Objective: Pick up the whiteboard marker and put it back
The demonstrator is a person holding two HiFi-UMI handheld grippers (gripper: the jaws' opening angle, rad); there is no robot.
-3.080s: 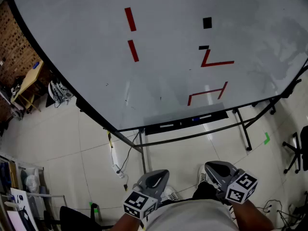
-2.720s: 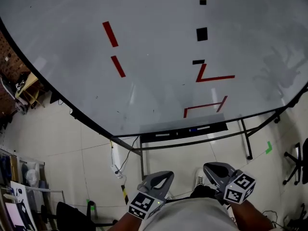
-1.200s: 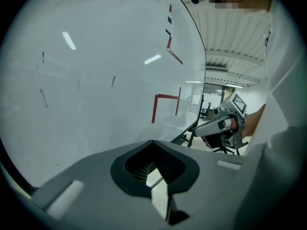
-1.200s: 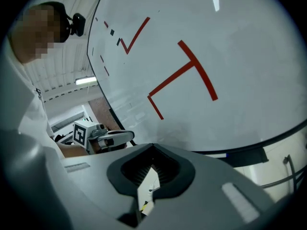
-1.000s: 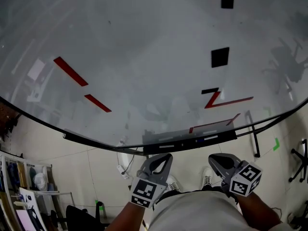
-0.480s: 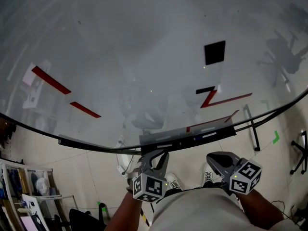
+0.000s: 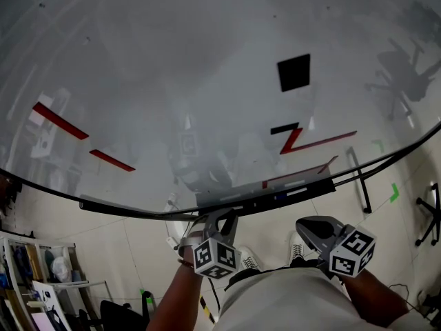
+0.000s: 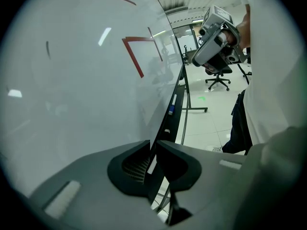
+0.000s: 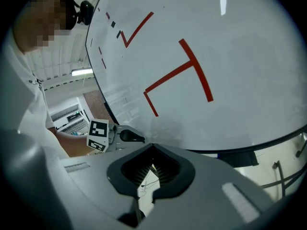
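A black tray (image 7: 265, 200) runs along the whiteboard's (image 7: 207, 81) lower edge. On it lie a marker with a blue cap (image 7: 278, 197) and white markers (image 7: 231, 198). My left gripper (image 7: 219, 216) is just below the tray's left part, shut and holding nothing. In the left gripper view the left gripper (image 8: 153, 145) points along the tray (image 8: 175, 115), with the blue-capped marker (image 8: 171, 108) farther along it. My right gripper (image 7: 304, 225) hangs lower, near my body, below the tray's right part. It is shut and empty (image 9: 153, 150).
Red lines and black squares are drawn on the whiteboard. Its metal stand (image 7: 358, 185) and cables (image 7: 172, 240) are on the tiled floor. An office chair (image 7: 433, 212) stands at the right and shelves with clutter (image 7: 34, 281) at the lower left.
The view has come closer to the whiteboard. My left gripper has risen and turned toward the tray's left part. The right gripper has hardly moved.
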